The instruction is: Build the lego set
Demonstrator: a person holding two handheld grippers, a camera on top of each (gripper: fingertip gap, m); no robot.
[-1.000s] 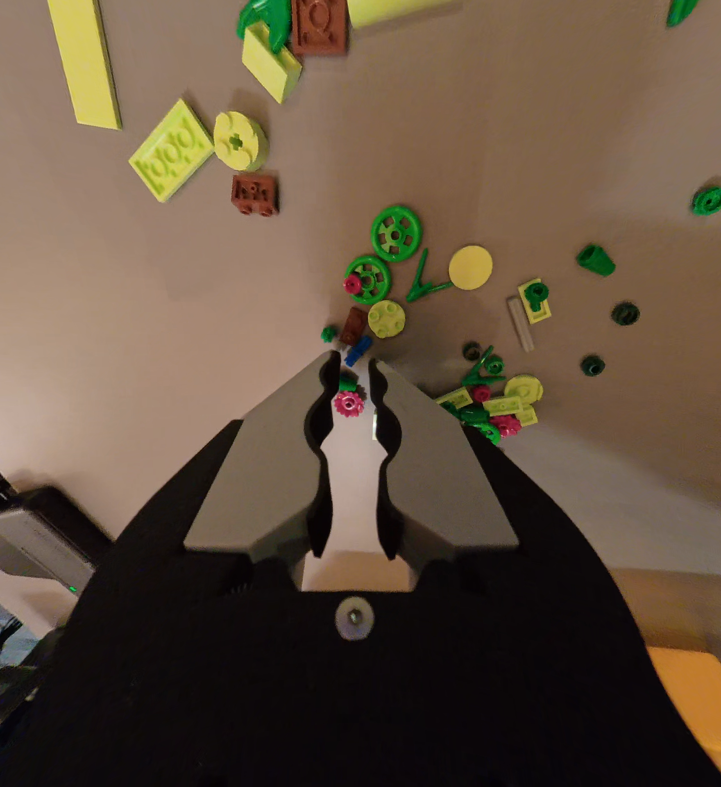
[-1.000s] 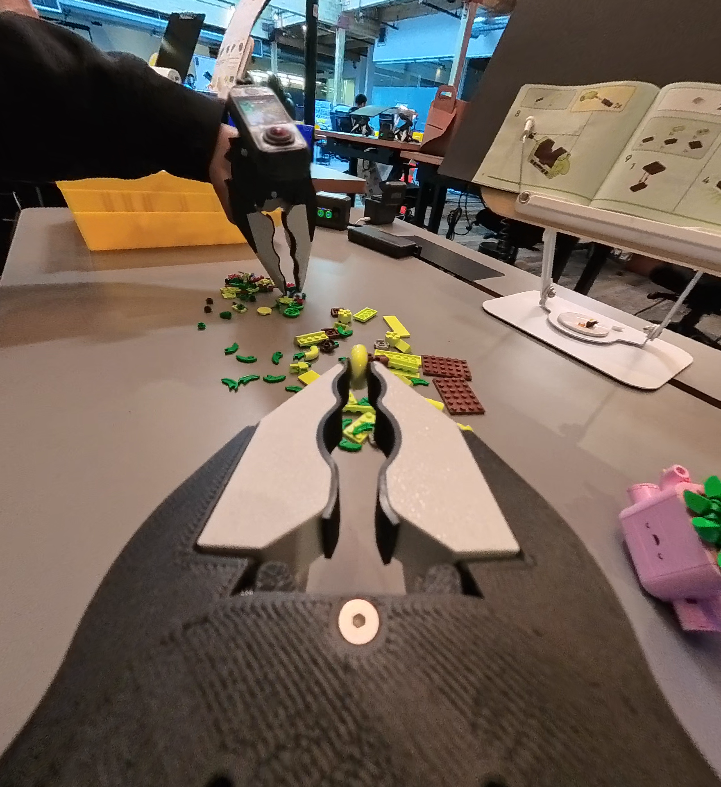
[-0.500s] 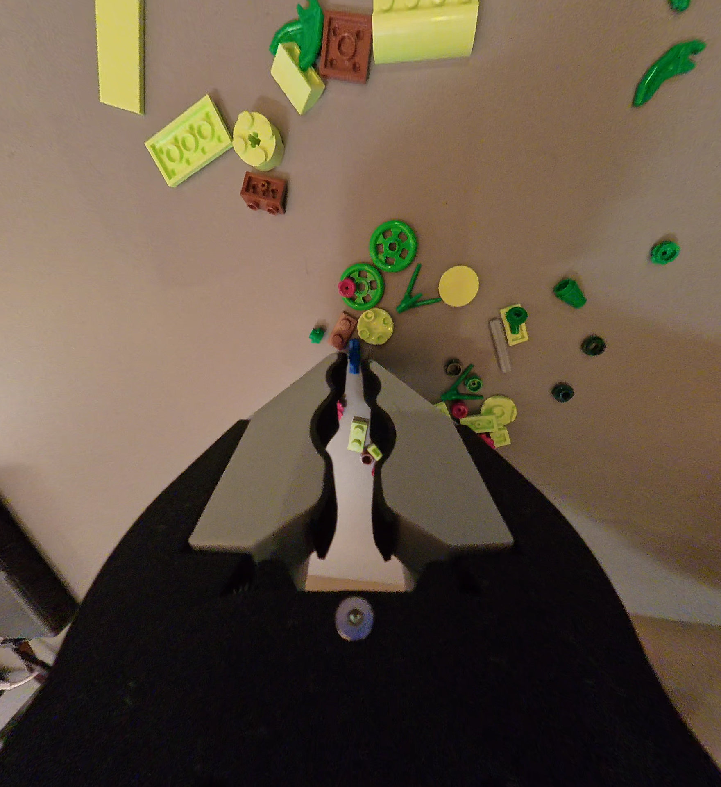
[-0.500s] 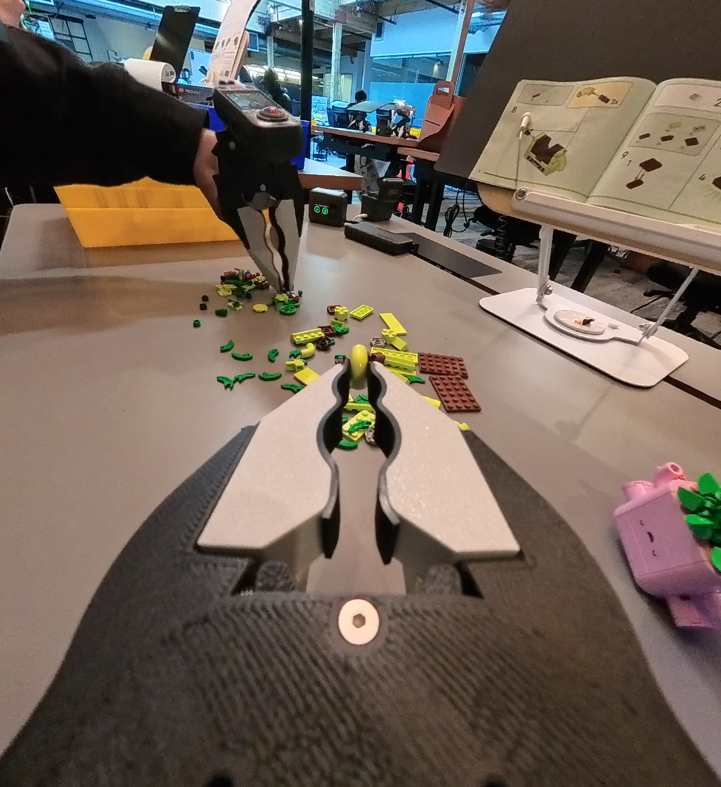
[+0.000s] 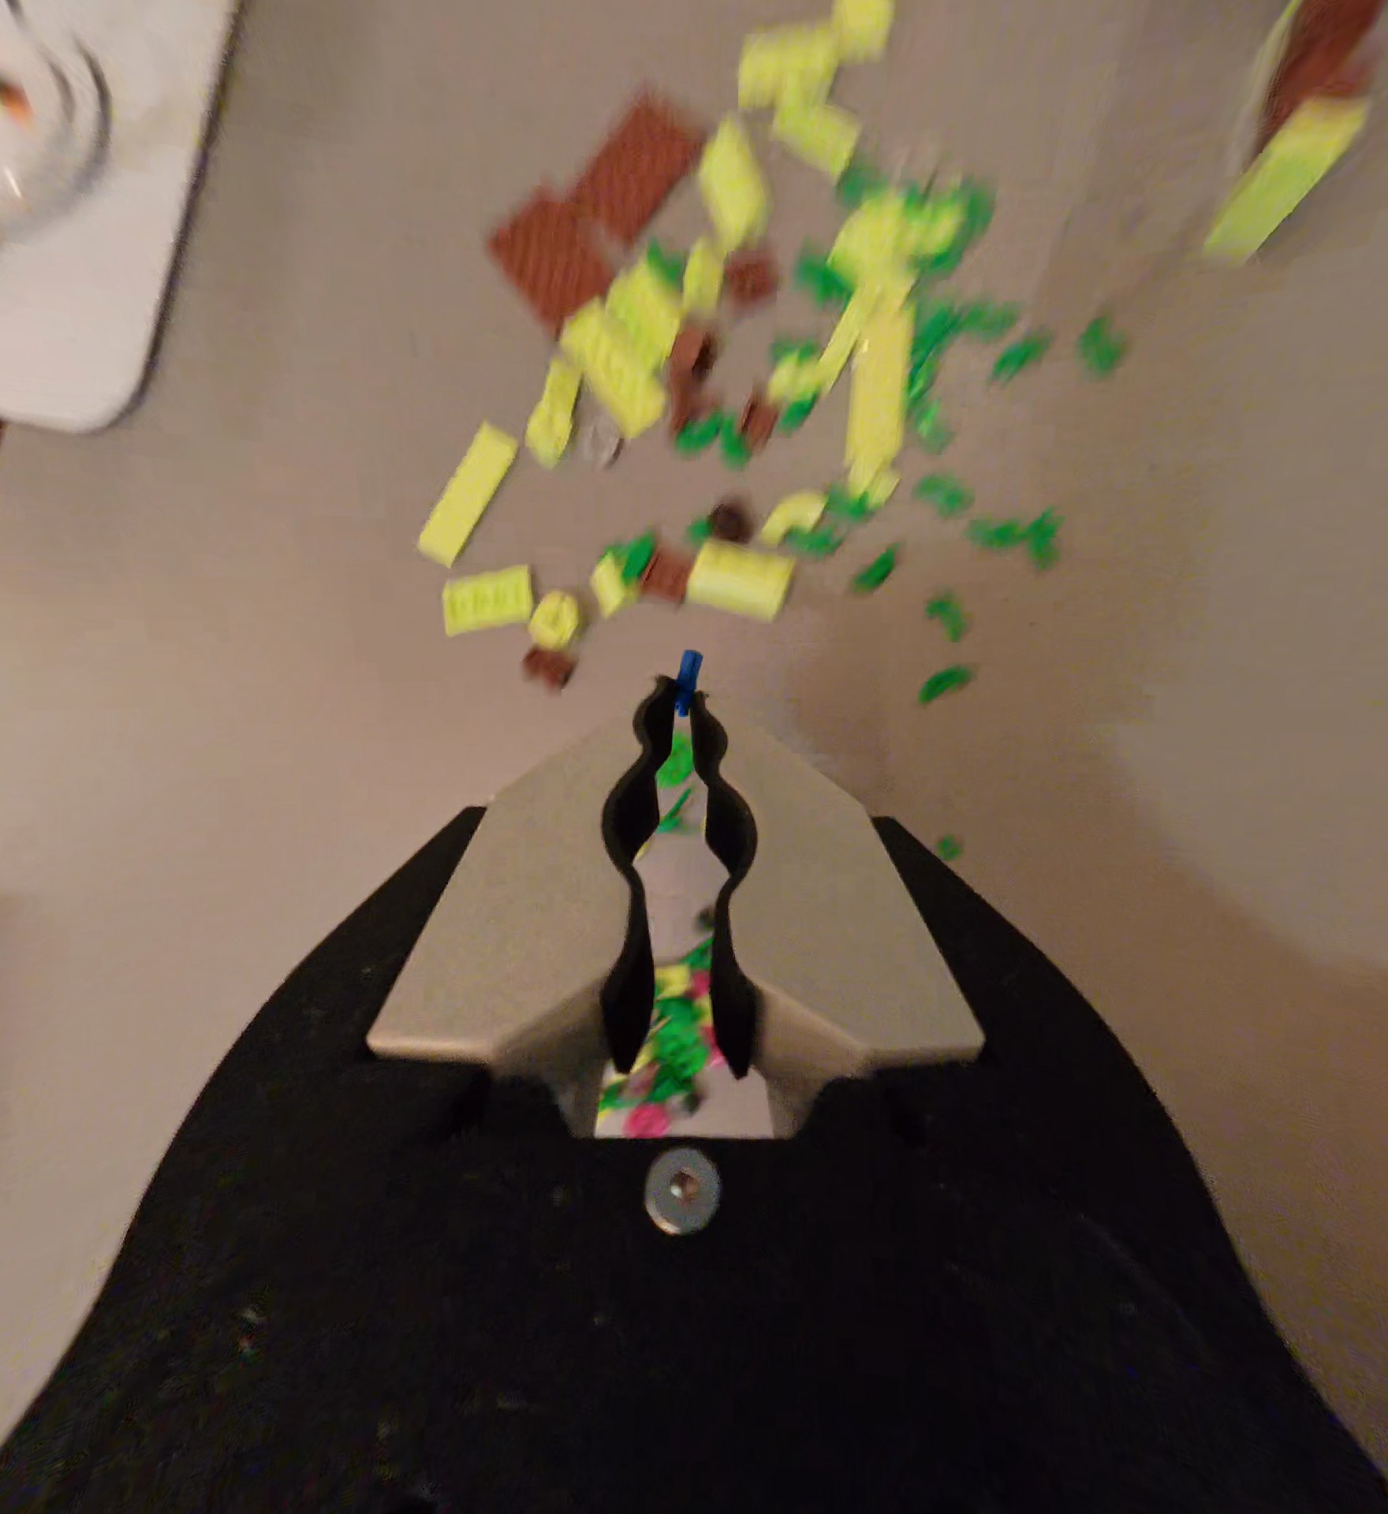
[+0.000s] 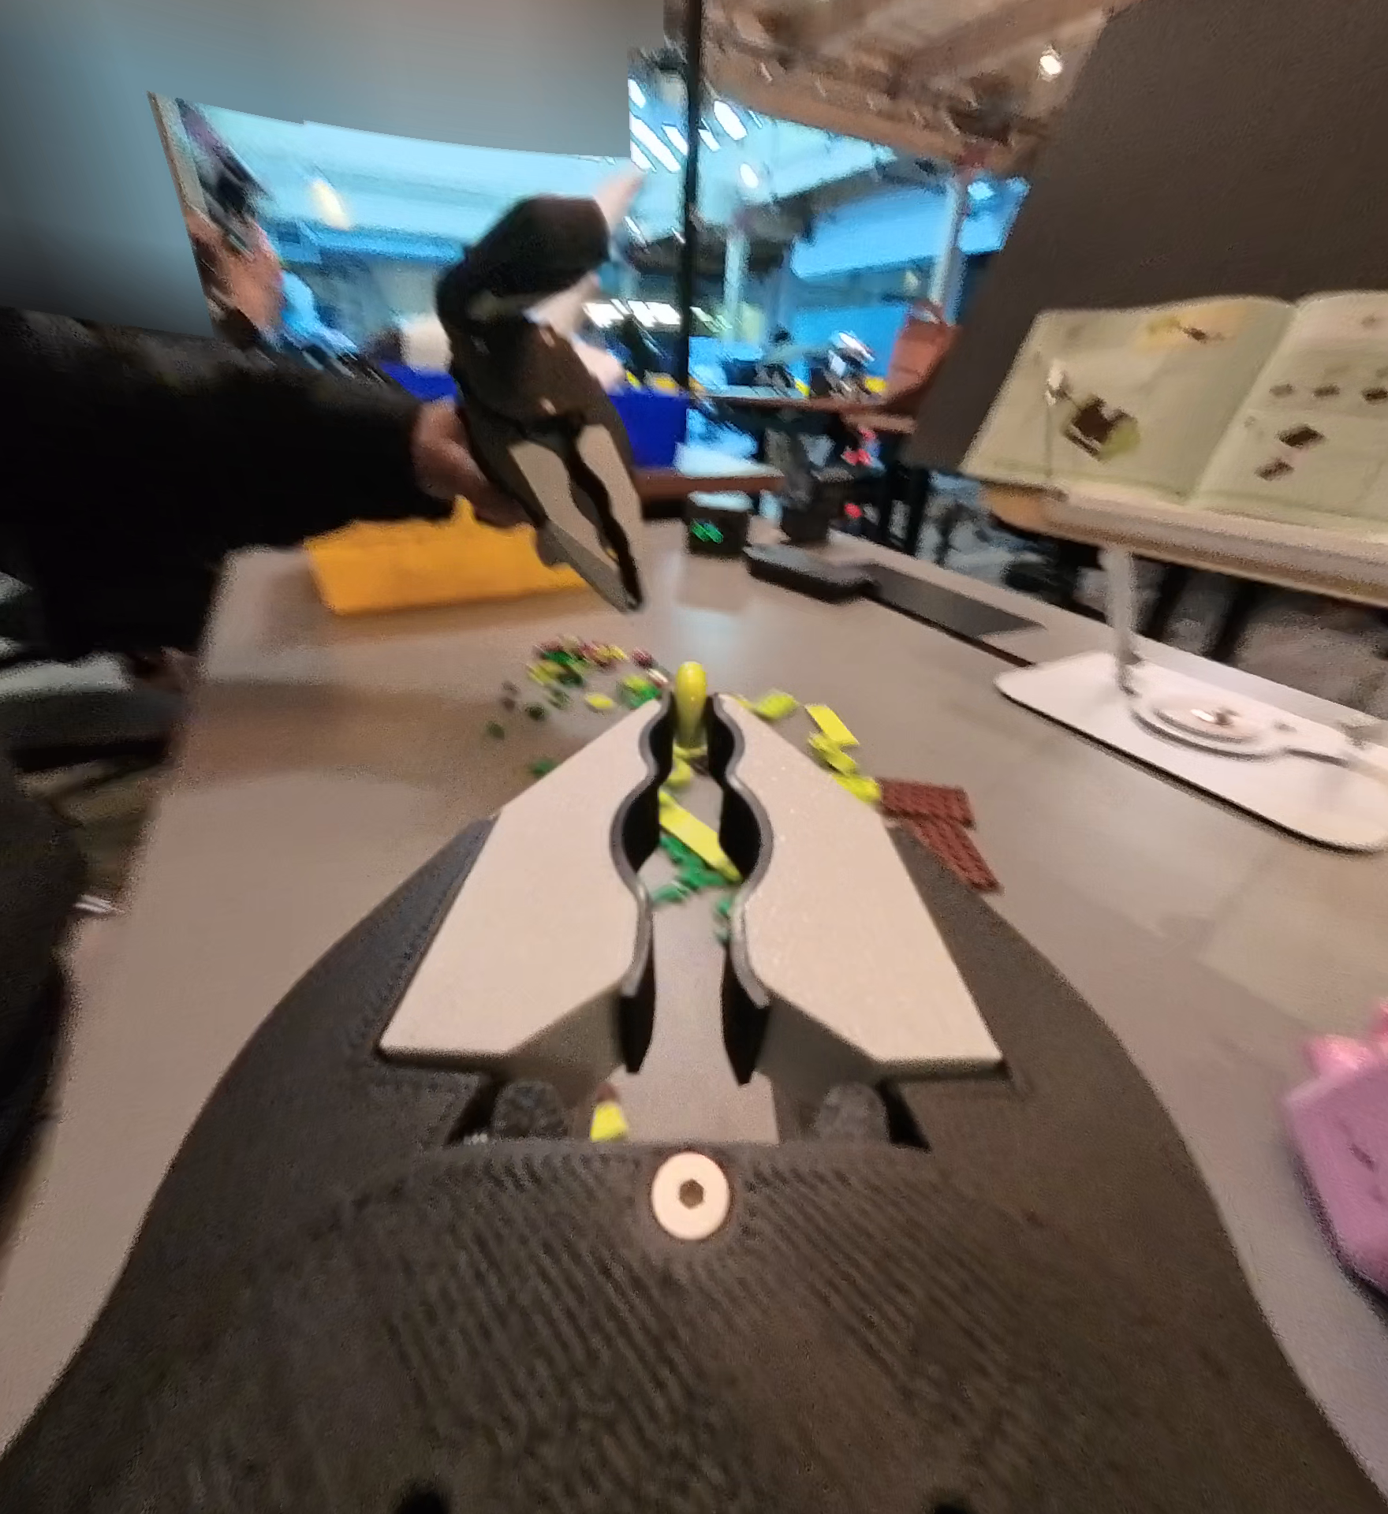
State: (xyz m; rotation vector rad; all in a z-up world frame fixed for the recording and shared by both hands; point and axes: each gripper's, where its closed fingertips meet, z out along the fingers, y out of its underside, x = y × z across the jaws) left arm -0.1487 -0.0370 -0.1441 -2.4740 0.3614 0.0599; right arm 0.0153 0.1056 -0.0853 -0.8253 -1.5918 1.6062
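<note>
My left gripper (image 5: pixel 681 698) is shut on a small blue pin (image 5: pixel 687 677) that sticks out past its tips, held well above the table. It also shows in the right wrist view (image 6: pixel 625 594), raised and tilted over the far pile. My right gripper (image 6: pixel 691 721) is shut on a small yellow-green rounded piece (image 6: pixel 691 700), held above the table. Loose lime, green and brown lego pieces (image 5: pixel 723 352) lie scattered below, blurred. Two brown plates (image 6: pixel 932 819) lie to the right of my right gripper.
A pink lego build with green leaves (image 6: pixel 1387 1147) sits at the right edge. An open instruction booklet (image 6: pixel 1215 401) rests on a white stand (image 6: pixel 1215 762). A yellow bin (image 6: pixel 437 565) stands at the back. A dark sleeve (image 6: pixel 142 459) reaches in from the left. Across from one pair of fingers to the other is roughly 25 cm.
My left gripper closed on the blue pin, lifted it off the table and swung toward the main pile. My right gripper kept its yellow-green piece and shifted forward; both views are now blurred.
</note>
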